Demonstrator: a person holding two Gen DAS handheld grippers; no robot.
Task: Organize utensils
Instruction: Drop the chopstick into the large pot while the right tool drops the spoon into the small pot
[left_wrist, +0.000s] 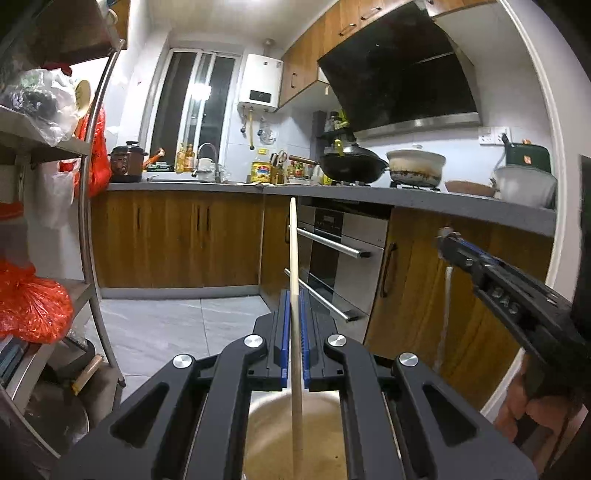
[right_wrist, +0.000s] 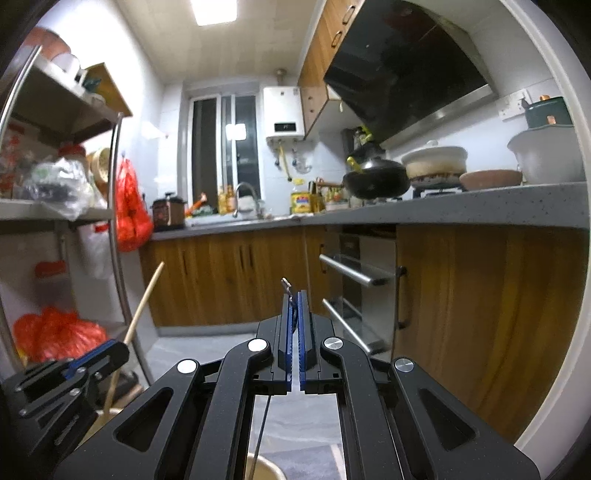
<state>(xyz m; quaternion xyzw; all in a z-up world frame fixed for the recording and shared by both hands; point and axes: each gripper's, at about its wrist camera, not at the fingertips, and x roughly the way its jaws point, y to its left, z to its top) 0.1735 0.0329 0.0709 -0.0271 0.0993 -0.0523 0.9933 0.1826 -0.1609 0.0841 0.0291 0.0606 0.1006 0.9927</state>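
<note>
My left gripper (left_wrist: 294, 295) is shut on the long wooden handle (left_wrist: 293, 243) of a spoon, which stands nearly upright between the blue pads (left_wrist: 284, 325). Its wide pale bowl (left_wrist: 273, 443) shows beneath the gripper body. In the right wrist view the left gripper (right_wrist: 120, 347) sits low on the left, with the wooden handle (right_wrist: 144, 302) slanting up from it. My right gripper (right_wrist: 294, 295) is shut on a thin utensil whose metal hook end (right_wrist: 286, 284) pokes past the fingertips. Its slim shaft (right_wrist: 264, 424) hangs down below. In the left wrist view the right gripper (left_wrist: 448, 242) is at the right, with a hand (left_wrist: 517, 413) behind it.
A grey counter (left_wrist: 443, 201) runs along the right with a black wok (left_wrist: 351, 166) and a white pot (left_wrist: 415, 166). An oven (left_wrist: 340, 258) with bar handles sits below it. A metal shelf rack (left_wrist: 86, 221) with orange bags (left_wrist: 33, 306) stands left. Tiled floor (left_wrist: 177, 332) lies between.
</note>
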